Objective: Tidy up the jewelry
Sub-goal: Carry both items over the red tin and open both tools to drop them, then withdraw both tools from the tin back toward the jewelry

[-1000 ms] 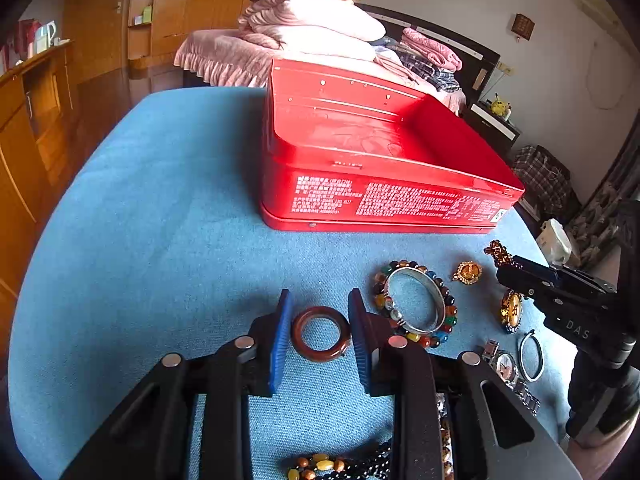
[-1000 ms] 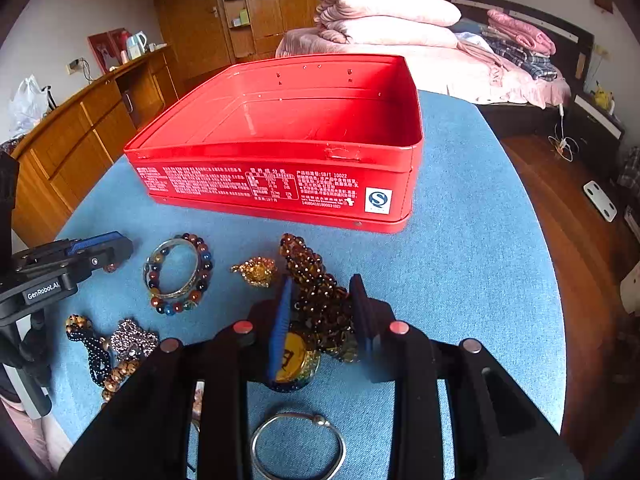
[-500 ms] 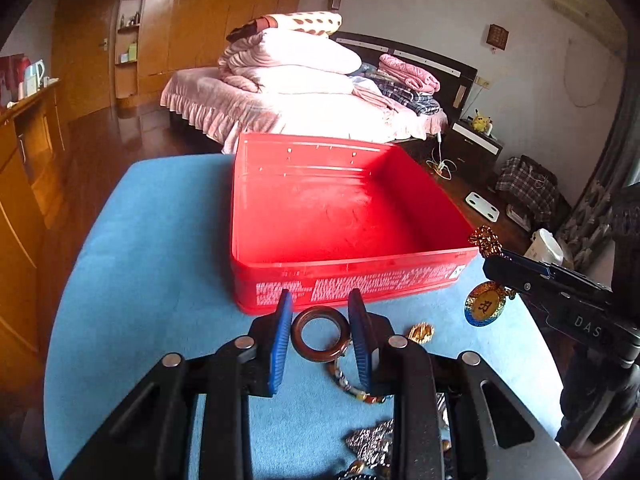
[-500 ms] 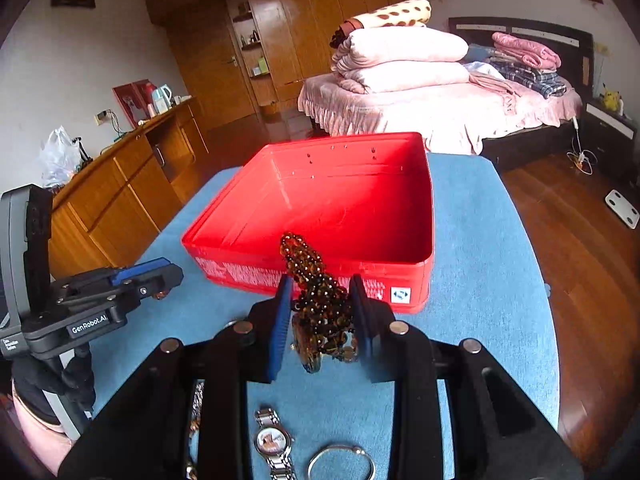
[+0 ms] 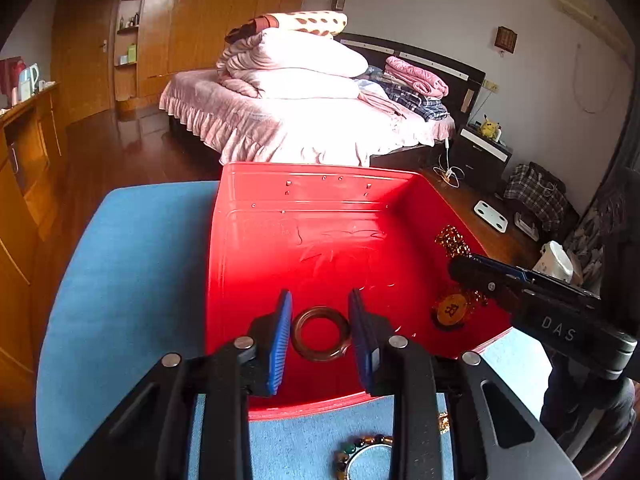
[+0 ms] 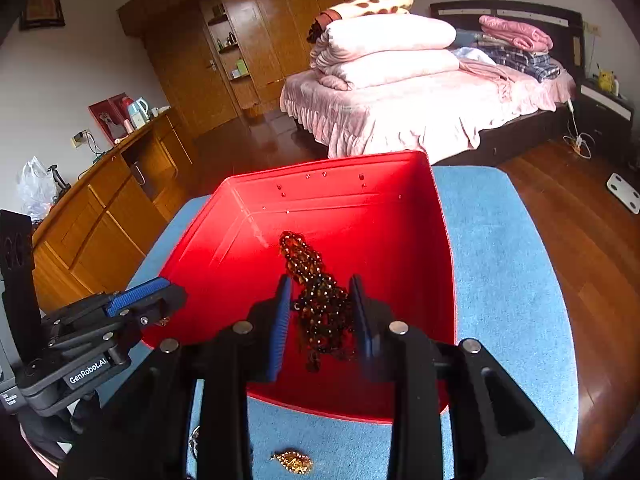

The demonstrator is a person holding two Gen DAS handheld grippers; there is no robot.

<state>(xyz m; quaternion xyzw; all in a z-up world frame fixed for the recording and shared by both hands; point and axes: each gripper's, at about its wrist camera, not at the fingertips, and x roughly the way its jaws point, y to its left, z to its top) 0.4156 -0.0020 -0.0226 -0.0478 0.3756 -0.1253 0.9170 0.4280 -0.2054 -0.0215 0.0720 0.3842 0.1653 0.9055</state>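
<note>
An open red tin box (image 5: 256, 264) (image 6: 446, 264) stands on the blue table. My left gripper (image 5: 320, 330) is shut on a brown ring bangle (image 5: 321, 338) and holds it above the box's near part. My right gripper (image 6: 320, 312) is shut on a bunch of amber bead necklaces (image 6: 316, 296) with a round gold pendant (image 5: 451, 311), hanging over the box's right side. In the left wrist view the right gripper (image 5: 472, 268) shows at the right. In the right wrist view the left gripper (image 6: 160, 296) shows at the left.
A multicoloured bead bracelet with a silver bangle (image 5: 360, 456) lies on the blue table (image 5: 120, 280) in front of the box. A small gold brooch (image 6: 292, 462) lies on the cloth near the box. A bed and wooden cabinets stand beyond the table.
Both grippers rose from the table and moved forward over the red box, each carrying its piece. The loose jewelry on the table dropped below them.
</note>
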